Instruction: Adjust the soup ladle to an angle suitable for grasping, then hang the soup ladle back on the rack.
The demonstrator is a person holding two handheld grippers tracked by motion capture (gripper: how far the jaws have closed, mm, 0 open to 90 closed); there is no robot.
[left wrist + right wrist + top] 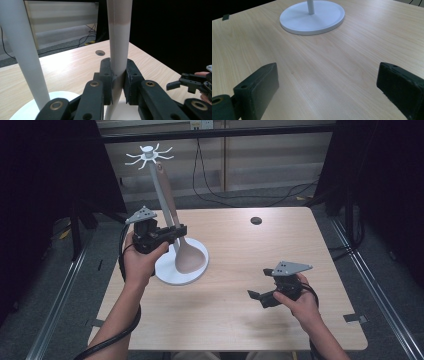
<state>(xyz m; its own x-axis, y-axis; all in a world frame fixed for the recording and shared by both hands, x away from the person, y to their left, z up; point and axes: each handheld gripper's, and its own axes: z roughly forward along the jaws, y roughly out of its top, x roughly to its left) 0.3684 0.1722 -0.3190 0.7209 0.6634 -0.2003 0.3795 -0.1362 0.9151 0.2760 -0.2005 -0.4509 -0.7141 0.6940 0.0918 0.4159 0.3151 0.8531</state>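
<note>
The left gripper [179, 231] has its jaws clamped on the handle of a tan ladle [187, 254], which hangs beside the pole of a white utensil stand [172, 272], bowl low over the round base. The right gripper [256, 296] hovers well apart over the wooden table [240, 245], jaws spread wide around nothing.

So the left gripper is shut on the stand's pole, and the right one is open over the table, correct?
Not quite. The left gripper is shut on the spoon handle, not the pole, which stands free beside it in the left gripper view. The right gripper is open over the table.
</note>
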